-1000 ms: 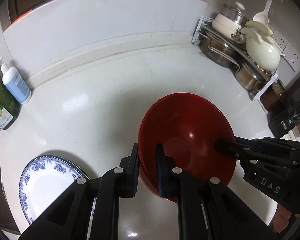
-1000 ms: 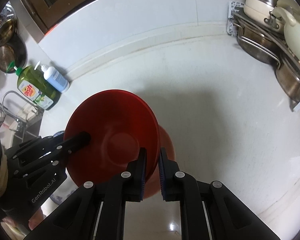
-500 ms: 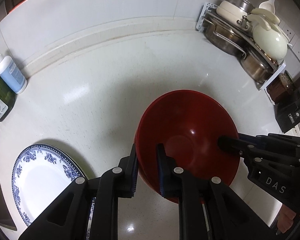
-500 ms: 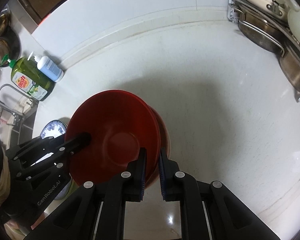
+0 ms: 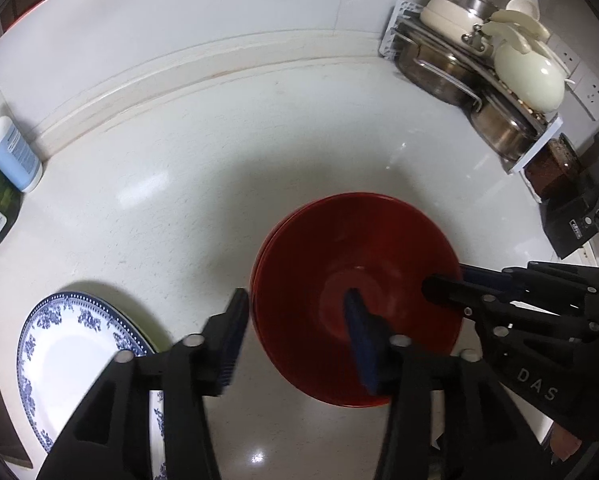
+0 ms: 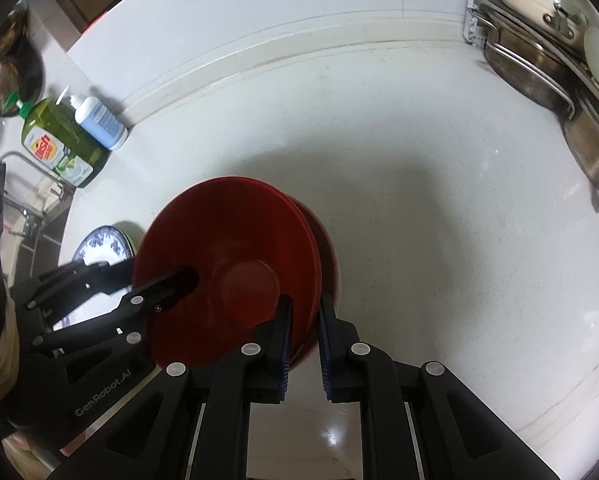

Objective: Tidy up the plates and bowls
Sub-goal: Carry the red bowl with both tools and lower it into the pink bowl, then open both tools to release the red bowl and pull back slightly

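Note:
A red bowl [image 5: 355,272] sits nested on another red bowl on the white counter; it also shows in the right wrist view [image 6: 235,256]. My left gripper [image 5: 295,332] is open, its fingers standing wide on either side of the bowl's left rim. My right gripper [image 6: 303,328] has its fingers close around the bowl's right rim, with a small gap showing. A blue-patterned white plate [image 5: 67,356] lies on the counter to the left, also visible in the right wrist view [image 6: 99,246].
A rack of steel pots and cream cookware [image 5: 479,64] stands at the back right. A blue soap bottle [image 5: 9,156] and a green detergent bottle [image 6: 55,144] stand at the back left, near a sink faucet [image 6: 23,208].
My left gripper has opened and let go of the bowl's rim. The red bowl has come down onto the lower bowl. My right gripper's fingers have parted slightly.

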The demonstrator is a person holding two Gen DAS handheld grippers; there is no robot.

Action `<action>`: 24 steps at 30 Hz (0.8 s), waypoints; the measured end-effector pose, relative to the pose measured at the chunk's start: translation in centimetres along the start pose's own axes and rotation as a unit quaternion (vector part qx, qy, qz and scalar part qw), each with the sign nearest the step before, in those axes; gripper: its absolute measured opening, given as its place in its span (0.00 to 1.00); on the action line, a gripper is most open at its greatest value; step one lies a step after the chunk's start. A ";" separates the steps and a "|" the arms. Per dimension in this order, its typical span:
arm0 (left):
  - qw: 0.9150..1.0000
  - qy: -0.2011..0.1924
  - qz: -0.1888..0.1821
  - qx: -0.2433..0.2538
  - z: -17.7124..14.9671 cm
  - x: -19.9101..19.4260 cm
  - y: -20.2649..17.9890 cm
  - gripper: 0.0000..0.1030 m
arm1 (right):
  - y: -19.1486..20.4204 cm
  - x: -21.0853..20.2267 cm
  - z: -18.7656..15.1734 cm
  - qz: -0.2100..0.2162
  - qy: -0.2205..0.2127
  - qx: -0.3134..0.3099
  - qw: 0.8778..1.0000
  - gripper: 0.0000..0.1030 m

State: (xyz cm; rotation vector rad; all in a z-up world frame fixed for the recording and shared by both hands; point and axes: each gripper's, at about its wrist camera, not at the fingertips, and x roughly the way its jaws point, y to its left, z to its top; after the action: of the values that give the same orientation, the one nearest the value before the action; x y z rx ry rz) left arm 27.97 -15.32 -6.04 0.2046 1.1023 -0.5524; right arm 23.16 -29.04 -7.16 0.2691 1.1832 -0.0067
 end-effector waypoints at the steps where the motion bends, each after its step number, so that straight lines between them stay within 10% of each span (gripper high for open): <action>1: 1.000 -0.001 -0.002 0.002 0.0 -0.1 -0.1 0.57 | 0.0 0.0 0.0 -0.001 -0.001 -0.001 1.000 0.15; 24: 0.998 -0.056 0.039 -0.002 0.4 -3.9 0.9 0.75 | 0.8 -3.0 -0.1 -0.026 -0.054 -0.014 0.998 0.49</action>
State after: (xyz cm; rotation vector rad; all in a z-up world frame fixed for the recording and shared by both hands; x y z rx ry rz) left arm 27.40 -13.47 -2.50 0.2097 0.9832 -0.4851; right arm 22.05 -28.67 -4.23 0.2099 1.0818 -0.0502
